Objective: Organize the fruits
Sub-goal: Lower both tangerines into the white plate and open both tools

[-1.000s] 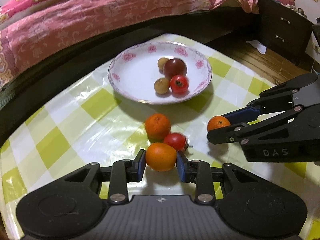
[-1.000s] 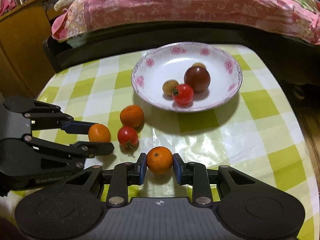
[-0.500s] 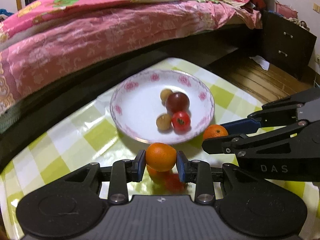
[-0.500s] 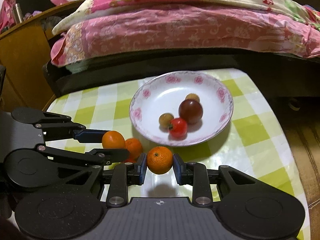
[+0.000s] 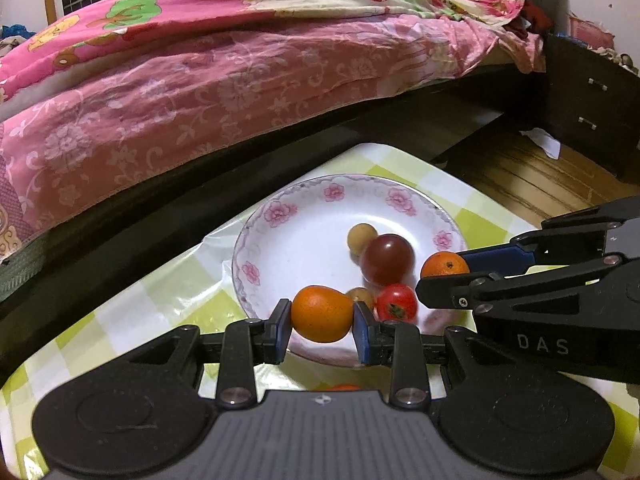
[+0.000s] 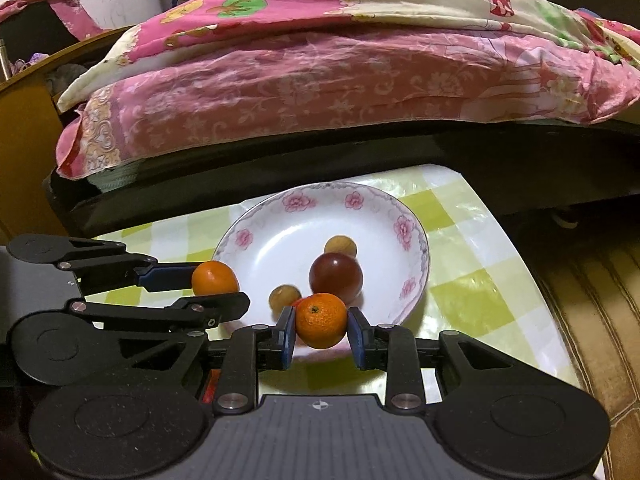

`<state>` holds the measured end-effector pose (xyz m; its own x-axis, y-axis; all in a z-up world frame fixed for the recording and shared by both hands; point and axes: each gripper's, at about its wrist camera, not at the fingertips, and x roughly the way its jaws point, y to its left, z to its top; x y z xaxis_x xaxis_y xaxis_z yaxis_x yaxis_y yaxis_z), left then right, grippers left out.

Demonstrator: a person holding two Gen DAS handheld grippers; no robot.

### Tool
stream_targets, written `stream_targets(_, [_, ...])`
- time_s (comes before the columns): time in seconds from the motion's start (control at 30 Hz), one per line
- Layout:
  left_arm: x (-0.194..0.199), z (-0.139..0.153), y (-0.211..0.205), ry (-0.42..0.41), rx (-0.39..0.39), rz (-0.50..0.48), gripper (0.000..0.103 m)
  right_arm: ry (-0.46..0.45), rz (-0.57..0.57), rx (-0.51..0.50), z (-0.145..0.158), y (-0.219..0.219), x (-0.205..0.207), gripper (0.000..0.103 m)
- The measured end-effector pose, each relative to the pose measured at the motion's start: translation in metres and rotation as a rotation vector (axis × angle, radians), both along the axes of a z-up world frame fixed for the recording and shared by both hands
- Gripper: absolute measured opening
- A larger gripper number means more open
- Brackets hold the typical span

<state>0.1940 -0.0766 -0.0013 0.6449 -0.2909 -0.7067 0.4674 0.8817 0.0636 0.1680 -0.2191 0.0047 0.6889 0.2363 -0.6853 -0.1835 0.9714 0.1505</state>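
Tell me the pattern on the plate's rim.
Pink flowers spaced around a white plate, with a thin grey scalloped border line. Clearest in the right wrist view.

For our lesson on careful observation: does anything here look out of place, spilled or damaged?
Nothing looks spilled or damaged. The plate sits flat on the checked tablecloth with four small fruits in it. Each gripper holds an orange over the plate's near side: the left gripper one orange, the right gripper another.

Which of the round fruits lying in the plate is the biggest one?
The dark purple-red fruit near the middle of the plate. It is clearly larger than the two small tan fruits and the bright red tomato.
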Motion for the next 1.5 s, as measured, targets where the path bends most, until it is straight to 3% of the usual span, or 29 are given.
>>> stream_targets(0.9, [0.033,-0.022,-0.004,-0.001,-0.009,0.03,0.039,0.003,-0.035,-0.008,-0.022,-0.007,0.04,0.027])
stream_targets(1.5, [0.033,-0.022,-0.007,-0.008,-0.009,0.031,0.041,-0.018,-0.038,0.004,-0.021,-0.009,0.04,0.028])
